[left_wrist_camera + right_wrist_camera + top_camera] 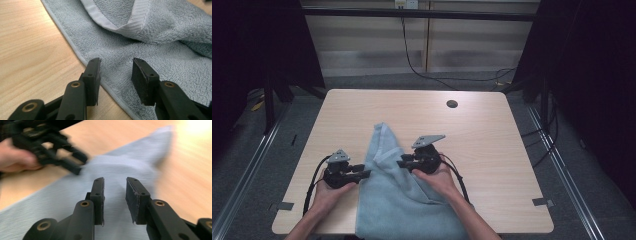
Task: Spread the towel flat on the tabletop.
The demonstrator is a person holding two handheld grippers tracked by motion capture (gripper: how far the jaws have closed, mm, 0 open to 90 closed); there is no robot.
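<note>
Both forearms are bare, with no sleeves in sight. The left claw (366, 173) and right claw (401, 163) are black, each topped by a grey three-cornered plate, trailing black cables, with brass-coloured rivets (and small screws) along the jaws.

You have one light blue towel (404, 195) on one wooden tabletop (492, 140), two claws, left claw (368, 173) and right claw (400, 162), and one round hole (452, 104) in that tabletop.
</note>
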